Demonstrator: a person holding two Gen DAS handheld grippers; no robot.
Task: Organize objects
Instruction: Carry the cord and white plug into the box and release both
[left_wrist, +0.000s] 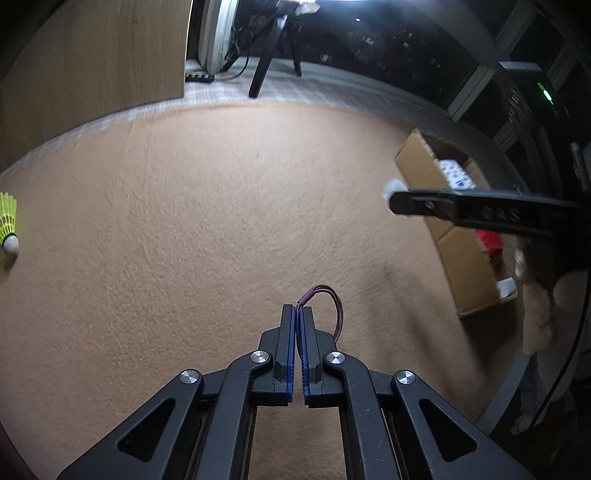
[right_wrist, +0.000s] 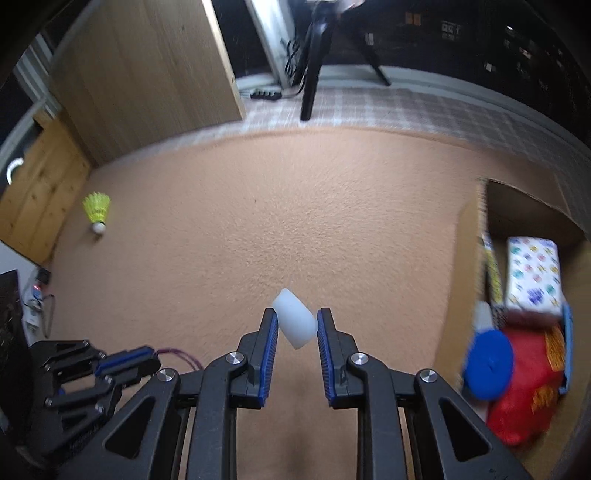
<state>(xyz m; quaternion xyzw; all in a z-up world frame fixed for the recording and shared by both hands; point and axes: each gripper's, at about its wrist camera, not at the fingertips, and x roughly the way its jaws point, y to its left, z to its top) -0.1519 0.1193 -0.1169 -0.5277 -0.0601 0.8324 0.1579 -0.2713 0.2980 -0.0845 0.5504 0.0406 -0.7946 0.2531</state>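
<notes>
Both jaws clamped: left gripper pinches a thin maroon hair tie between its blue pads, loop sticking out past the tips and curling right; right gripper holds a white cylindrical piece, tilted, squeezed across its ends between the pads. Both sit above the peach carpet, which fills most of each view. Wooden cabinet panel stands at the far left edge of the carpet, with a black tripod leg on the checked mat behind. Open cardboard box sits at the right edge of the carpet, just beside the right gripper; inside it: a red snack bag, a white patterned pack, and a blue disc leaning near the box's near wall. Yellow shuttlecock lies on the carpet at far left, cork end toward the camera, well apart from both grippers and the box.
</notes>
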